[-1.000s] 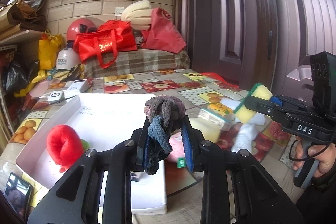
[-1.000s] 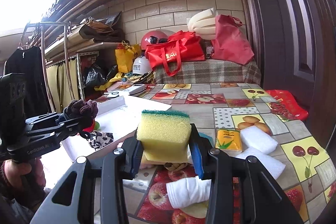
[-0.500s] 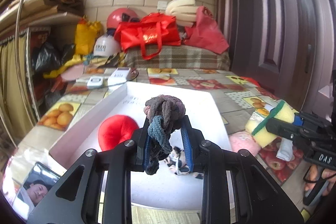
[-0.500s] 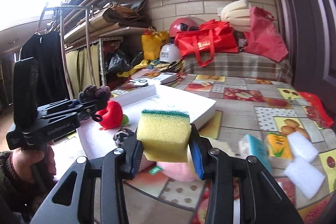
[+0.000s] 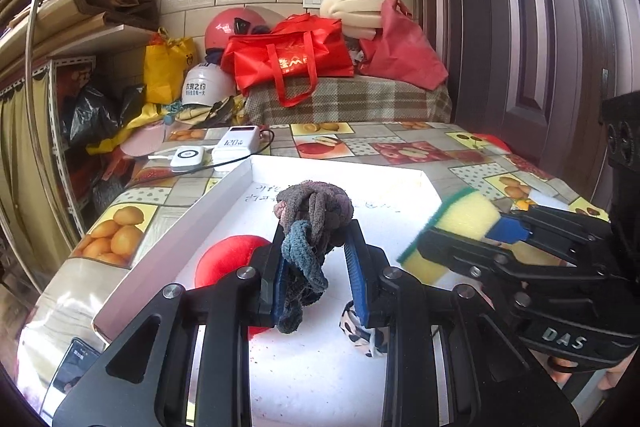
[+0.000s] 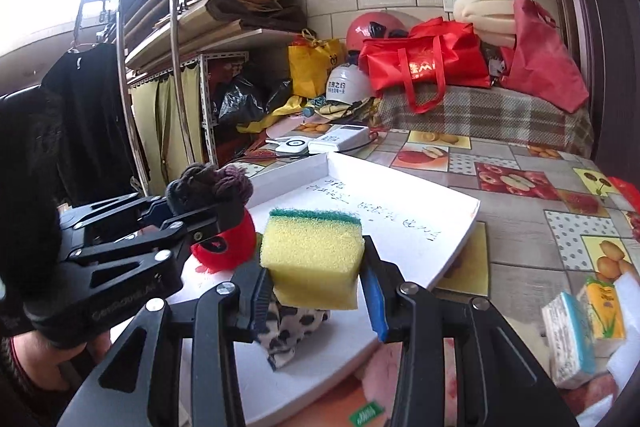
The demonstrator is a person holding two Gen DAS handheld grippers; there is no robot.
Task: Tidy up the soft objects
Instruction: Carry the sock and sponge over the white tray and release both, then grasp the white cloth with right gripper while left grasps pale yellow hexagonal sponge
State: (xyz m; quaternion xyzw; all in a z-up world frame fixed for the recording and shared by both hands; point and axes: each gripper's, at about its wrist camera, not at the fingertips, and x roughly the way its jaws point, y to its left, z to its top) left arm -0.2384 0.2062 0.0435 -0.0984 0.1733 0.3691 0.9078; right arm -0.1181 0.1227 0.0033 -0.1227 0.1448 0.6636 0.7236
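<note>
My left gripper (image 5: 316, 267) is shut on a knotted grey and blue cloth bundle (image 5: 310, 215) and holds it above the white tray (image 5: 340, 171). My right gripper (image 6: 316, 291) is shut on a yellow sponge with a green top (image 6: 314, 255) and holds it over the tray's near right part (image 6: 452, 223). The sponge also shows in the left wrist view (image 5: 456, 227). In the tray lie a red plush thing (image 5: 228, 255) and a black-and-white spotted cloth (image 6: 292, 327). The left gripper with its bundle (image 6: 208, 187) shows left of the sponge in the right wrist view.
The tray stands on a fruit-pattern tablecloth (image 6: 520, 183). Small packets and white pads (image 6: 580, 323) lie at the right. White devices with a cable (image 5: 216, 151) sit beyond the tray. Red bags (image 5: 288, 63) and helmets are piled at the back. A phone (image 5: 76, 359) lies front left.
Both grippers have moved left over the white tray, each with its load still held. The right gripper's sponge has come close beside the left gripper.
</note>
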